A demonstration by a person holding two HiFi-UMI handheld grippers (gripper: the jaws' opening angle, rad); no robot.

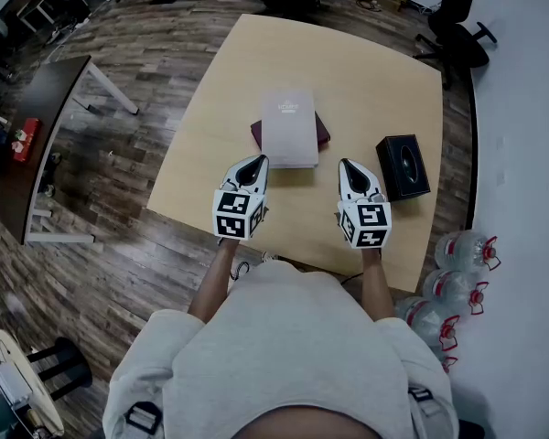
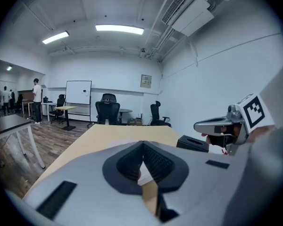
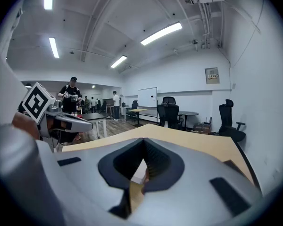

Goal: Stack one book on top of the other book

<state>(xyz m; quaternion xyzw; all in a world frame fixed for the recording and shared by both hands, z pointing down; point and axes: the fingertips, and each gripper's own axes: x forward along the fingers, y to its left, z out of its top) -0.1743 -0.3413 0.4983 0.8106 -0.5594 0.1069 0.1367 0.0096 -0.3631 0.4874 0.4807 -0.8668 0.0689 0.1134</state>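
Pale book (image 1: 289,128) lay on maroon book (image 1: 323,133) — stiff, probably light.
Left tool (image 1: 253,161) and right tool (image 1: 349,165) stood closed, empty — a long edge would suit gripping.

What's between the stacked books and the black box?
Head view: bare light wooden tabletop between pale-over-maroon book stack and black rectangular box; the right gripper hovers near that gap.

Head view steeply down, two low views along table (image 1: 348,71)

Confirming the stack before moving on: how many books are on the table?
2. The pale book lies on the maroon book, midway across the table; any more beneath would be hidden.
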